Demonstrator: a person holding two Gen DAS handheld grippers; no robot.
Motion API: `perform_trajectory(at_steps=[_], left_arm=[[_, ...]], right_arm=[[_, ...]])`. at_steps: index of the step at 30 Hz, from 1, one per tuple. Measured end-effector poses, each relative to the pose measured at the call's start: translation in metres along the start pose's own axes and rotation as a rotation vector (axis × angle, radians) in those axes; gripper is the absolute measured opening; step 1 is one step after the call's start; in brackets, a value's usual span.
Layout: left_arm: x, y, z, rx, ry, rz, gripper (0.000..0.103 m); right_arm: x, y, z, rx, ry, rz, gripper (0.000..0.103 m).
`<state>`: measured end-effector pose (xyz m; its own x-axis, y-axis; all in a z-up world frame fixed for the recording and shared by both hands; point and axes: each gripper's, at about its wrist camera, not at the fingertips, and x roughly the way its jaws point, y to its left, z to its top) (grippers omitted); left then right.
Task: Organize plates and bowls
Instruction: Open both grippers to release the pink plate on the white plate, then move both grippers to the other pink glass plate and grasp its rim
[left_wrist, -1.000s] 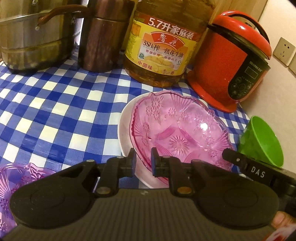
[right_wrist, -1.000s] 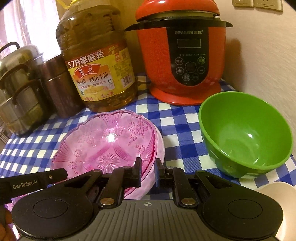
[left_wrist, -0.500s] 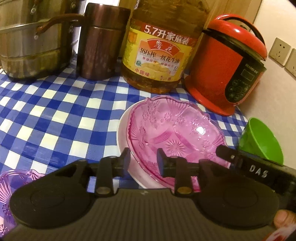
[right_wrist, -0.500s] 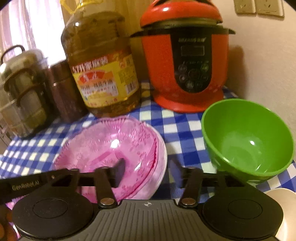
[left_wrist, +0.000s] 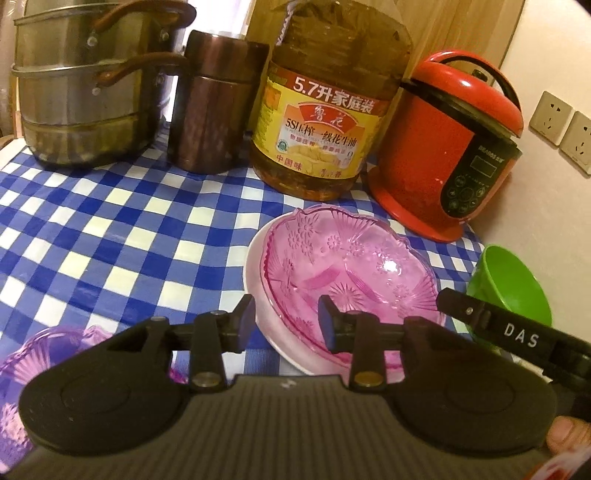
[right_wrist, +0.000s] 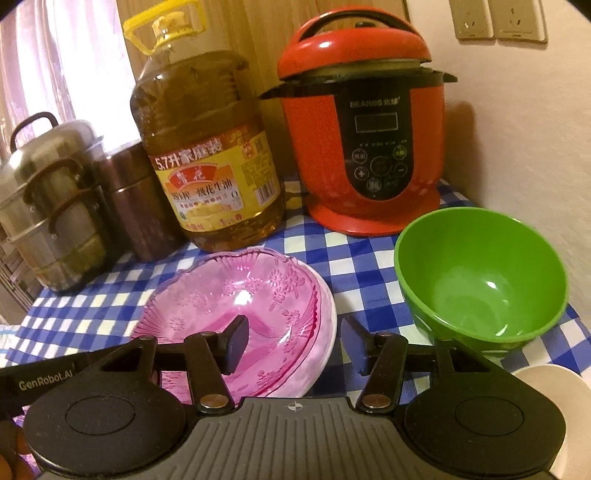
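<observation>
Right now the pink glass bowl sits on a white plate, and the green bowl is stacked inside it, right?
Not quite. The pink glass bowl does sit on the white plate, but the green bowl stands apart on the checked cloth, as the right wrist view shows.

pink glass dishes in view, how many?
2. One pink glass dish sits on the white plate in front of the oil bottle. A second pink dish lies at the left wrist view's lower-left edge, partly hidden behind the left gripper.

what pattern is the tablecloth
Blue and white checks on the tablecloth, clearest in the left wrist view.
</observation>
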<state>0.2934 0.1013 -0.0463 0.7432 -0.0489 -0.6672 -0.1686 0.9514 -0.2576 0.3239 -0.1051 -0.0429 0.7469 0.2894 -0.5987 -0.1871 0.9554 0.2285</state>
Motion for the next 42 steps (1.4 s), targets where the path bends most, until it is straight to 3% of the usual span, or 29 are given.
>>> perform_trajectory(at_steps=[10, 22, 28, 36, 42], left_arm=[[-0.052, 0.004, -0.019, -0.015, -0.007, 0.012, 0.036], [-0.120, 0.021, -0.074, 0.001, 0.014, 0.085, 0.039], [-0.150, 0.046, -0.092, -0.022, 0.006, 0.152, 0.040], [-0.167, 0.086, -0.091, -0.059, -0.017, 0.247, 0.040], [-0.160, 0.116, -0.095, -0.125, -0.004, 0.253, 0.040]], right_arm=[[-0.041, 0.009, -0.013, 0.050, 0.013, 0.027, 0.056], [-0.092, 0.041, -0.057, 0.054, 0.073, 0.103, 0.056], [-0.091, 0.066, -0.078, 0.044, 0.139, 0.172, 0.056], [-0.082, 0.102, -0.094, -0.035, 0.177, 0.219, 0.056], [-0.071, 0.113, -0.102, -0.044, 0.212, 0.235, 0.056]])
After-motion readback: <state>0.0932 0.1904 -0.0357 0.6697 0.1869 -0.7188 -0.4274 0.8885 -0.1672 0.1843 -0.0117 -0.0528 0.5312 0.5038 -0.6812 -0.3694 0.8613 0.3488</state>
